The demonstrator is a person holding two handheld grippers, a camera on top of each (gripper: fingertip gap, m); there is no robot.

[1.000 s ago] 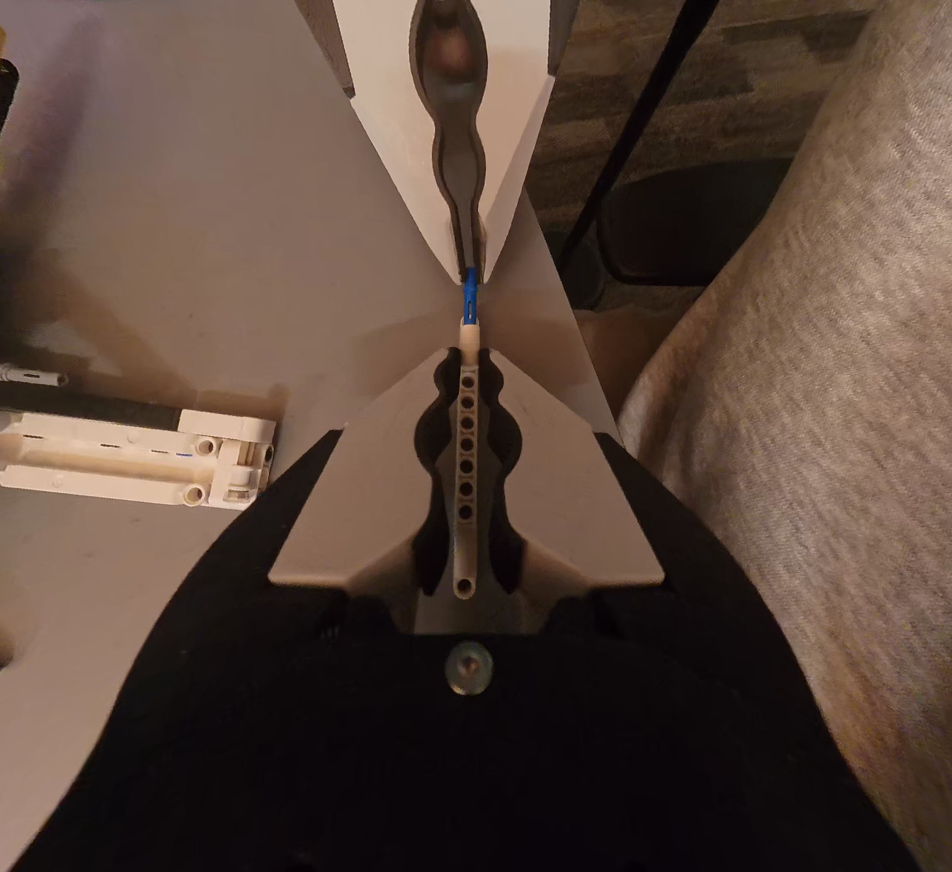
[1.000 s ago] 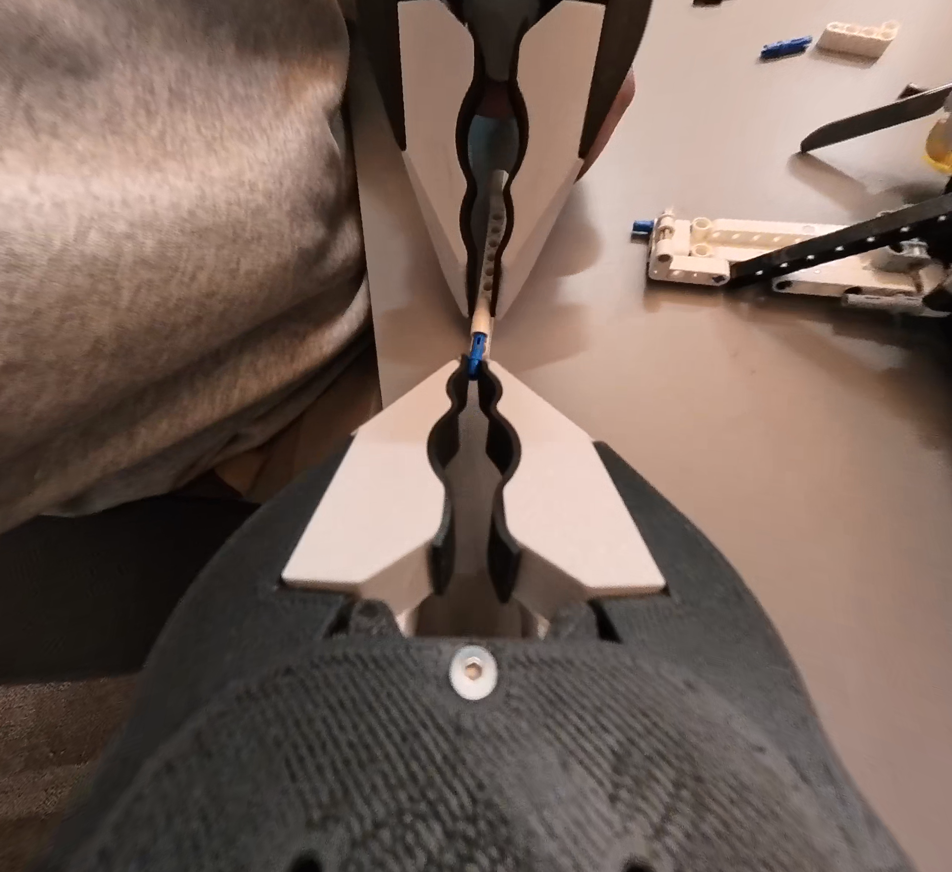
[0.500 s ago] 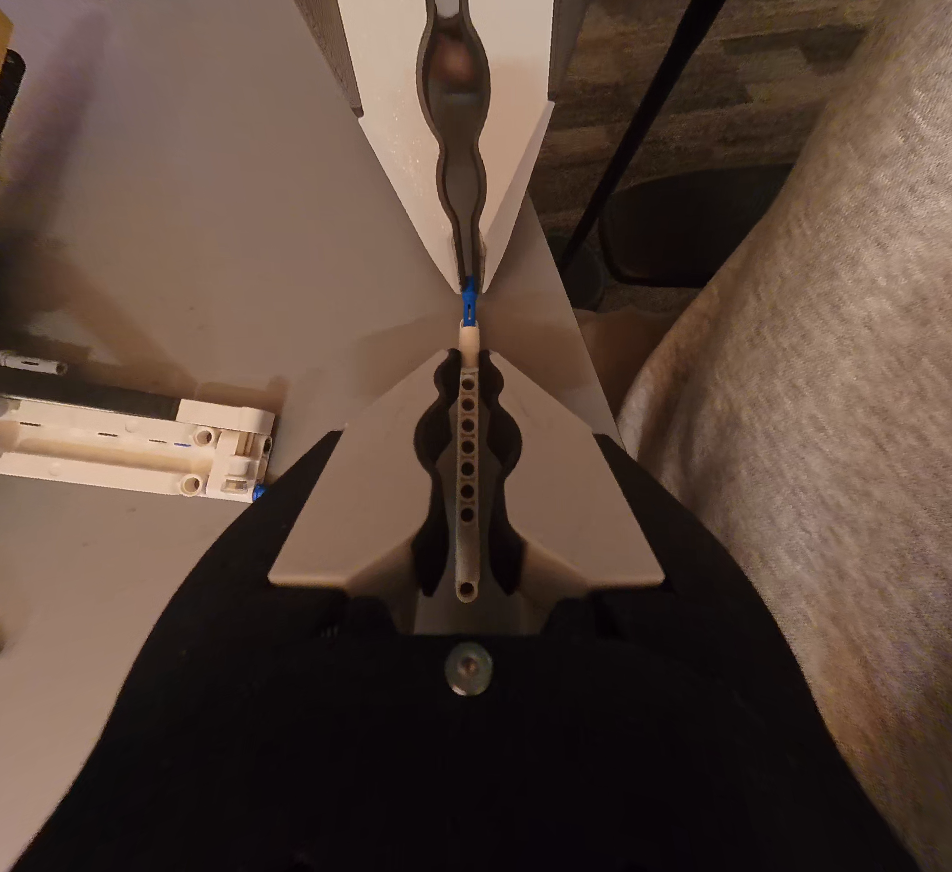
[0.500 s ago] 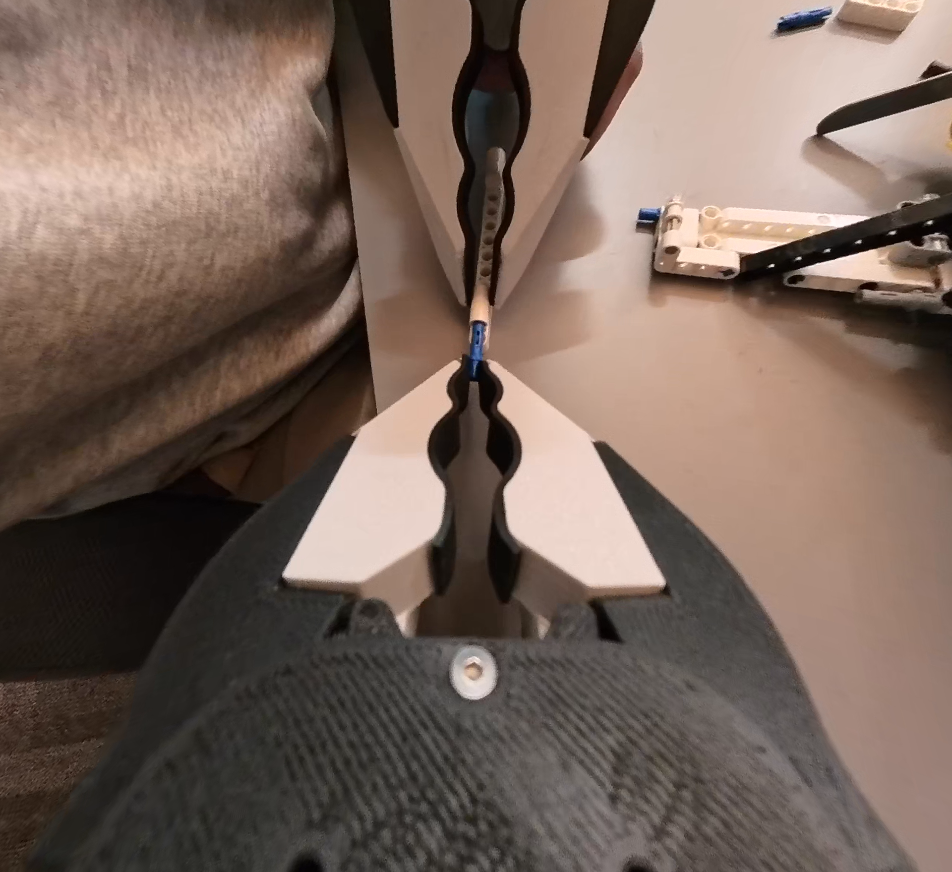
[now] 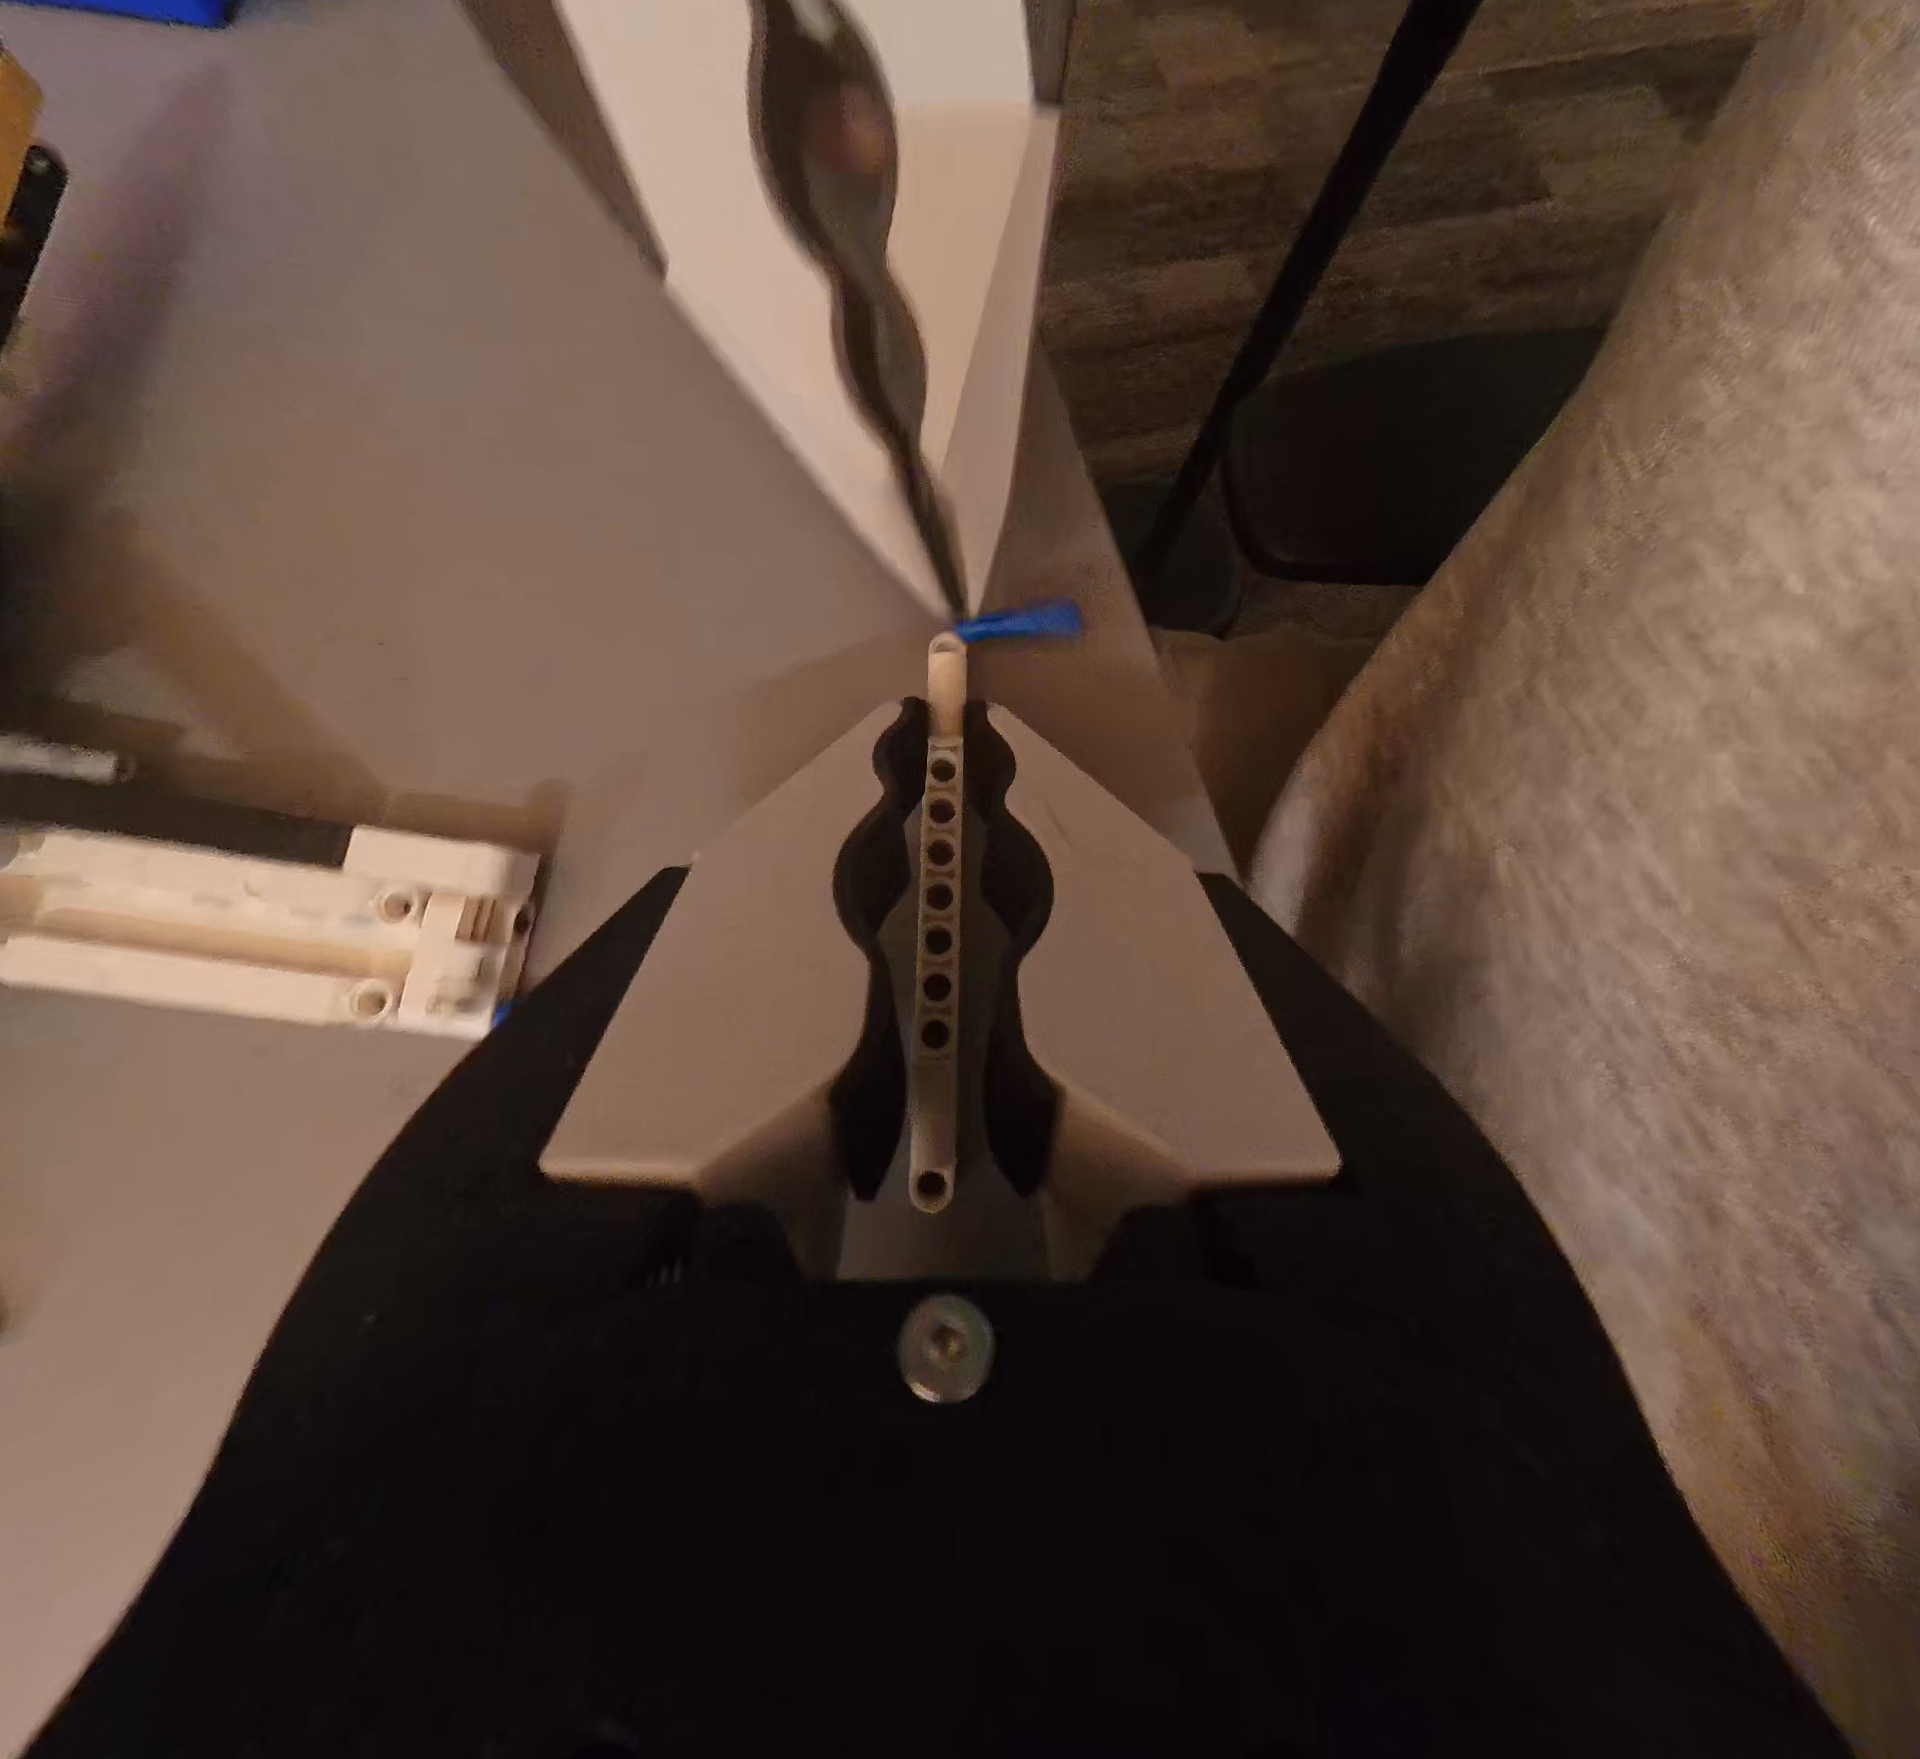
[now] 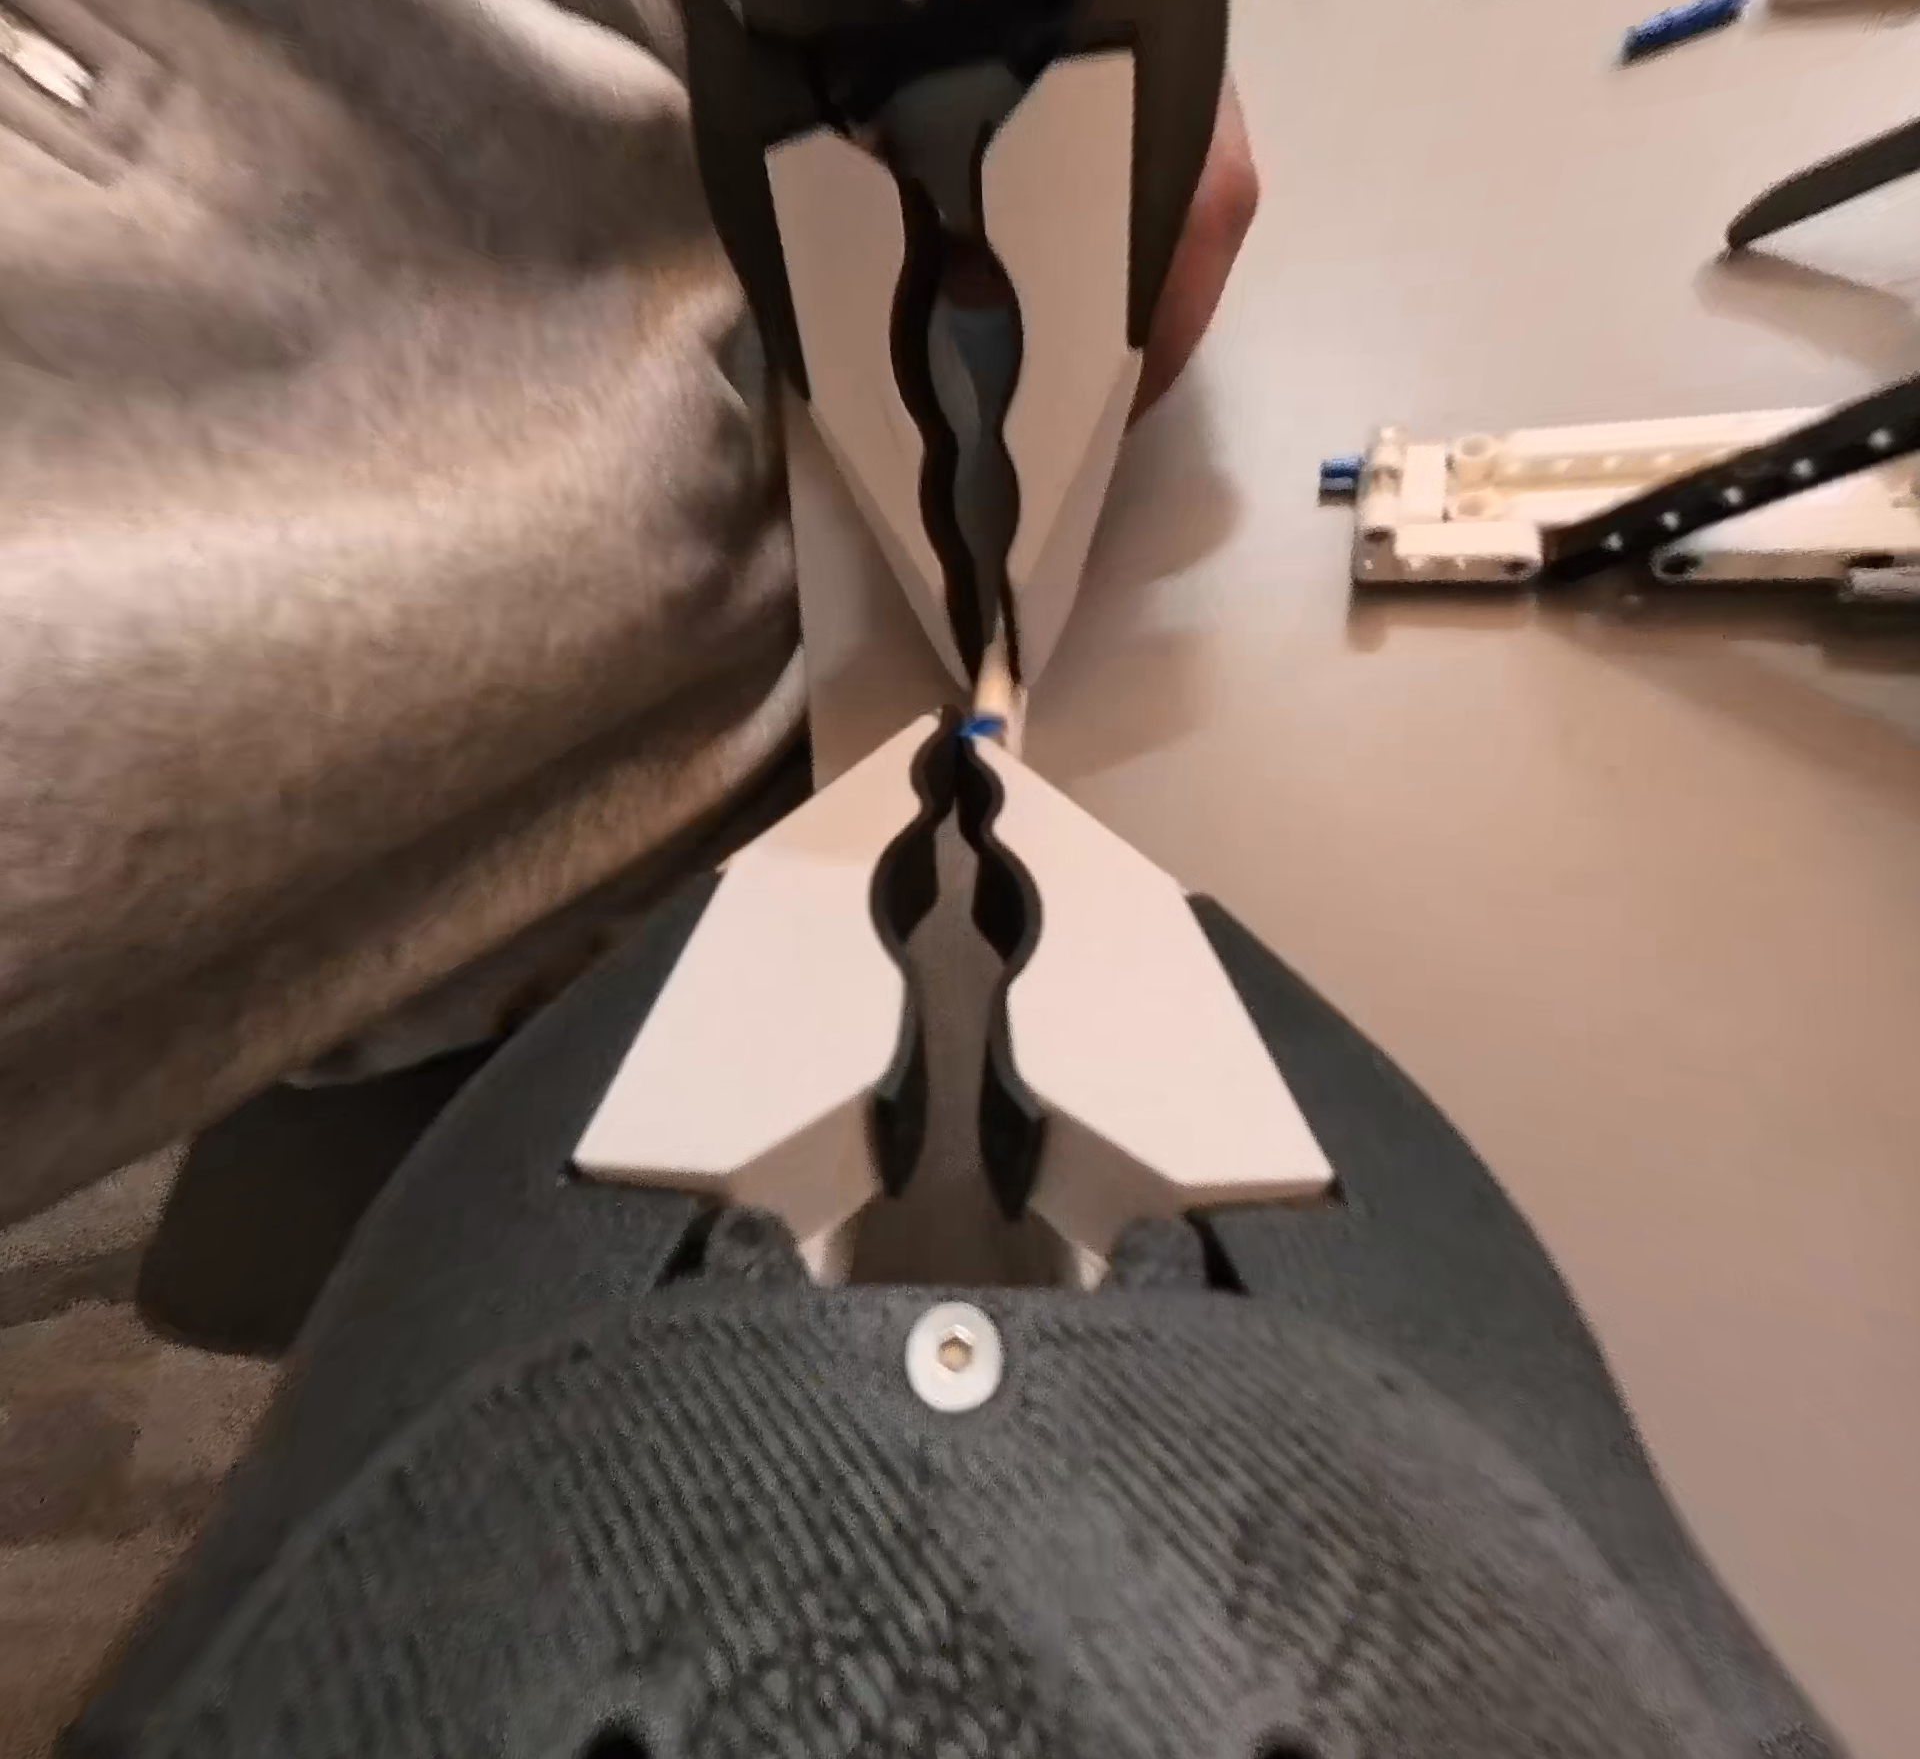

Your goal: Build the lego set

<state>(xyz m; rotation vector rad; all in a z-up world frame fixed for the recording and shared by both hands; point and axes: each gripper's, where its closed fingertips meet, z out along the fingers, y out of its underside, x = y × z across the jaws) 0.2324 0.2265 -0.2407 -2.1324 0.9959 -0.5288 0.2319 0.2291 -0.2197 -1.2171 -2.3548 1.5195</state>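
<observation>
Risk of a dropped pin (image 5: 1016, 621) — right claw (image 6: 961, 735) pinches only its tip, skewed beside the beam (image 5: 940, 930) clamped in left claw (image 5: 943, 707), over the table (image 5: 416, 483) edge.

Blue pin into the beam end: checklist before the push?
1. Grey beam clamped in left gripper: ok.
2. Blue pin pinched in right gripper: ok, but only at the fingertips.
3. Pin in line with the beam: not ok, it sticks out sideways past the beam tip.
4. Pin seated in the end hole: cannot tell.
5. Right gripper steady: not ok, it is motion-blurred.
6. White assembly apart from both grippers: ok.
</observation>
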